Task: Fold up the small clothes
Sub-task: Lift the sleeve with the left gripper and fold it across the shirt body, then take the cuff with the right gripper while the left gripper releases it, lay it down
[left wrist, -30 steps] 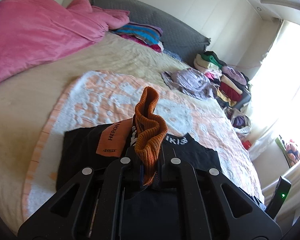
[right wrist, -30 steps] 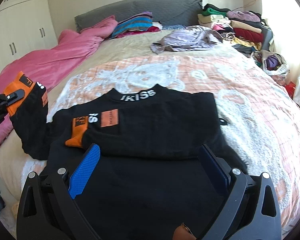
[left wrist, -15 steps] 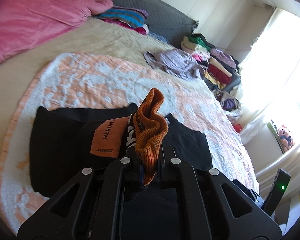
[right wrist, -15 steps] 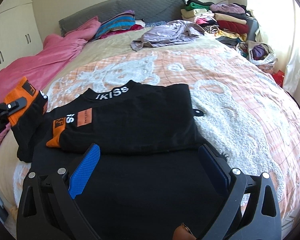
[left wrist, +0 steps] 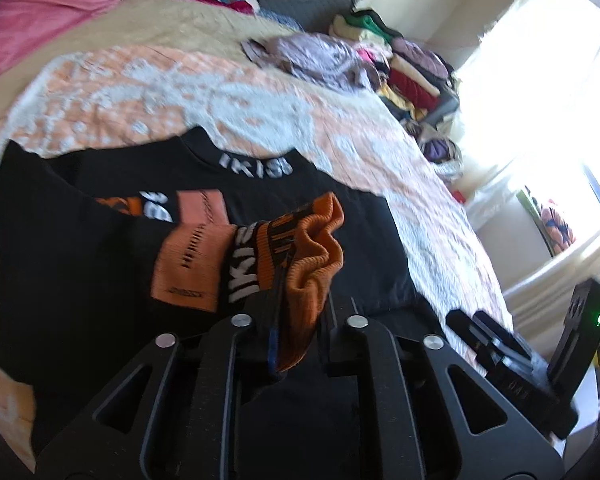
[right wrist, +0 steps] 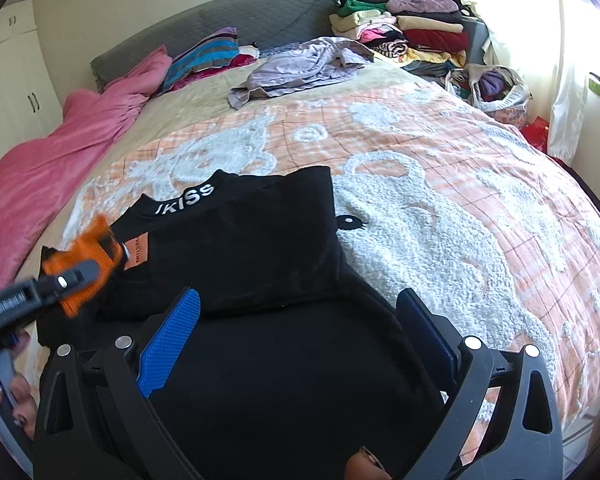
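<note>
Garment: the black top (right wrist: pixel 236 248) lies flat on the orange-and-white bedspread (right wrist: pixel 440 208), collar lettering facing away from the cameras; one sleeve is already folded across the chest, its orange cuff showing beside the orange patch (left wrist: pixel 188 268)
Left gripper (left wrist: pixel 296 312): jaws clenched on the second sleeve's orange cuff (left wrist: pixel 312 248); in the right wrist view the same gripper (right wrist: pixel 66 280) holds the cuff (right wrist: pixel 86 256) over the garment's left edge
Right gripper (right wrist: pixel 296 344): jaws released and spread wide, nothing between the blue pads (right wrist: pixel 168 344); it hovers above the lower hem, with black cloth filling the space below
Change: a second ago the left gripper held the cuff out past the garment's side, over the pink bedding; now it has swung inward and low, so the sleeve is draped over the chest; both views show motion blur around the cuff, so the move is likely unfinished
Meaning: the second sleeve fold looks nearly made; what probably remains is to lay the cuff down, let go, then fold the body from the hem
Risk: the ribbed cuff is bunched, so it may land crumpled
Surroundings: loose lilac clothing (right wrist: pixel 304 64) and a stacked pile (right wrist: pixel 412 28) sit well apart
</note>
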### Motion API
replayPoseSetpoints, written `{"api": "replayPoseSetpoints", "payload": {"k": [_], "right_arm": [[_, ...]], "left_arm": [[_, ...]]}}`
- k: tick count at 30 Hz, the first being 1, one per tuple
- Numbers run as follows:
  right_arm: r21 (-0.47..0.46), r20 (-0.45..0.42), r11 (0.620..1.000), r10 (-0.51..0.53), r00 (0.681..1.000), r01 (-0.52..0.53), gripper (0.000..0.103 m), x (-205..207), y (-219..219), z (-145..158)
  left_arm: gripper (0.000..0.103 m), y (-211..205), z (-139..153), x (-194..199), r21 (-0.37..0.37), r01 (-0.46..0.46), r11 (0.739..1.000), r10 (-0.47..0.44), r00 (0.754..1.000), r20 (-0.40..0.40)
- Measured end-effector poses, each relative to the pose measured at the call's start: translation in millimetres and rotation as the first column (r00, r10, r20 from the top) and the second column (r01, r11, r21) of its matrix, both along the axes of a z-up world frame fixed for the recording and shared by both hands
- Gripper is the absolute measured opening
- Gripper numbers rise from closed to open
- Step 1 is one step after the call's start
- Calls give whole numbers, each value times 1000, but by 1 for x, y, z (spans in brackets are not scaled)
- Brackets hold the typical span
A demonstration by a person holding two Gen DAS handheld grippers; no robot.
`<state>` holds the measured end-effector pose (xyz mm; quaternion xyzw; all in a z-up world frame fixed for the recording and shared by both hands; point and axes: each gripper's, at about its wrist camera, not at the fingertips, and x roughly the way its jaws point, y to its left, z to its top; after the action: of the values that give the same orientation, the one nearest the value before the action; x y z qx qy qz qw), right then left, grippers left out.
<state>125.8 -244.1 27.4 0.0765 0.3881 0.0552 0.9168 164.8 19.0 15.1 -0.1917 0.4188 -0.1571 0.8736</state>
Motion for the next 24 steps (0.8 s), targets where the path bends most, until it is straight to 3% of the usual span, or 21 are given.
{"api": "replayPoseSetpoints", "payload": {"k": [8,11,13,15,19,20,21,22,23,24], "right_arm": [[36,-42,999,38,998,-36,98,11,7,-10],[24,-63,994,109,992,-108,98,19,29,-17],[32,-68,985,174,982,-172,90,24,49,-22],[51,-92,971,239,967,-235,77,33,70,-30],[101,-147,950,309,939,-297,74,54,107,-51],[108,-142,944,325,935,-311,68,55,115,-54],[107,-141,940,338,931,-325,50,55,120,-55],[106,-133,929,366,921,-354,43,55,129,-53],[106,-117,919,390,913,-379,23,52,136,-49],[104,-97,909,413,905,-404,15,50,139,-43]], "left_arm": [[57,-5,-12,-6,-30,94,995,-95,995,-38],[57,16,-7,-8,26,28,999,-27,999,-30],[60,37,-3,-9,65,-49,997,51,998,-33],[70,56,2,-13,77,-108,991,110,994,-17],[77,85,15,-24,129,-189,973,187,982,22],[77,93,18,-28,127,-205,971,203,979,28],[77,101,19,-31,124,-224,967,222,975,30],[77,106,21,-32,123,-237,964,235,972,32],[77,113,22,-36,119,-258,959,255,966,37],[77,117,23,-37,117,-268,956,265,963,39]]}}
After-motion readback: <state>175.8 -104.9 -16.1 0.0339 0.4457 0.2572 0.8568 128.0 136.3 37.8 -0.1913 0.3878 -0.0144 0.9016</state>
